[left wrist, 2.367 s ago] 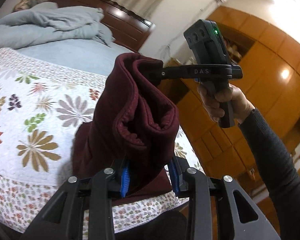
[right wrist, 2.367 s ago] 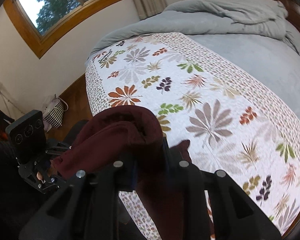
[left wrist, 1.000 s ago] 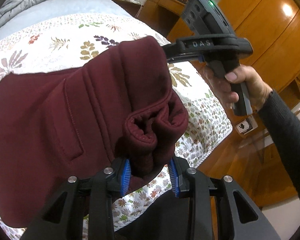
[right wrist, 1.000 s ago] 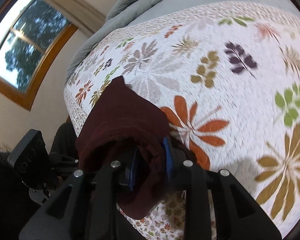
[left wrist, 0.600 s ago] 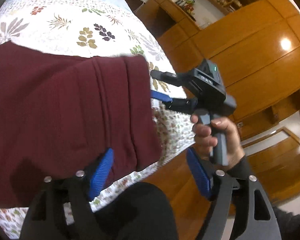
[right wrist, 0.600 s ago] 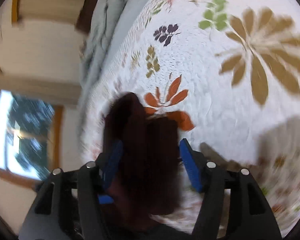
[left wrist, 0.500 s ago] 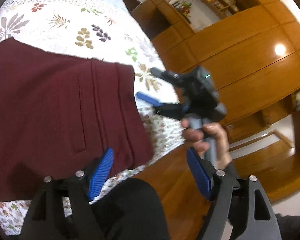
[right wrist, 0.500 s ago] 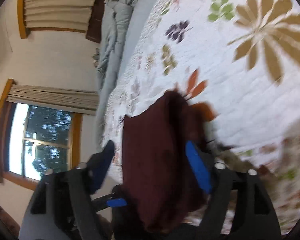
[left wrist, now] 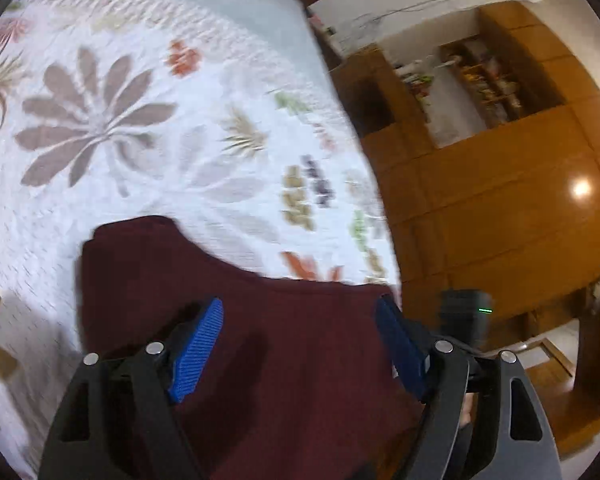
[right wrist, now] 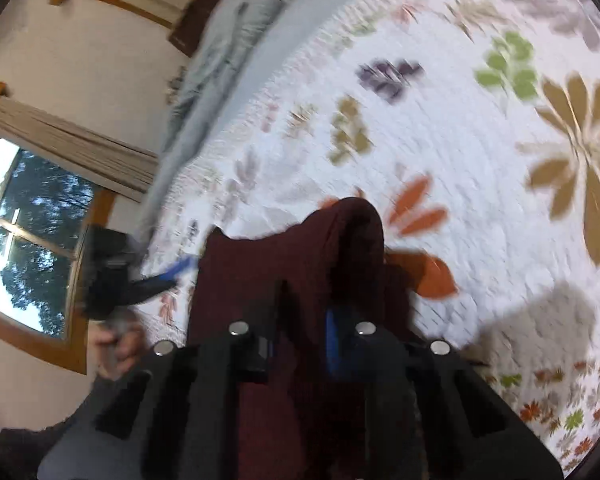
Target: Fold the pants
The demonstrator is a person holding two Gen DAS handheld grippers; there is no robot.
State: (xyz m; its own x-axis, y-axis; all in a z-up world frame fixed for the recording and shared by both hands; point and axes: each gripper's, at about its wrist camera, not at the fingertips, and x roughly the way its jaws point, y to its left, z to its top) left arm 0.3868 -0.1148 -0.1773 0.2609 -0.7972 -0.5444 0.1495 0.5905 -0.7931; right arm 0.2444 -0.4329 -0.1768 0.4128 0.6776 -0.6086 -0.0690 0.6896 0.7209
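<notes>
The dark red pants lie on the flowered quilt near the bed's edge. My left gripper hovers over them, jaws wide open, blue pads clear of the cloth. In the right wrist view a ridge of the pants rises between the fingers of my right gripper; its jaws are closing and the blue pad presses the fabric. The left gripper and the hand holding it show at the left, blurred. The right gripper's handle sits beside the left fingers.
Wooden wardrobe doors and a shelf nook stand just past the bed's side. A grey duvet lies bunched at the head end. A window with curtains is on the far wall. The quilt stretches beyond the pants.
Both grippers let go of the pants, which dropped flat onto the quilt. The left gripper swung over them and stayed open. The right gripper opened wide, then closed on a fold of cloth.
</notes>
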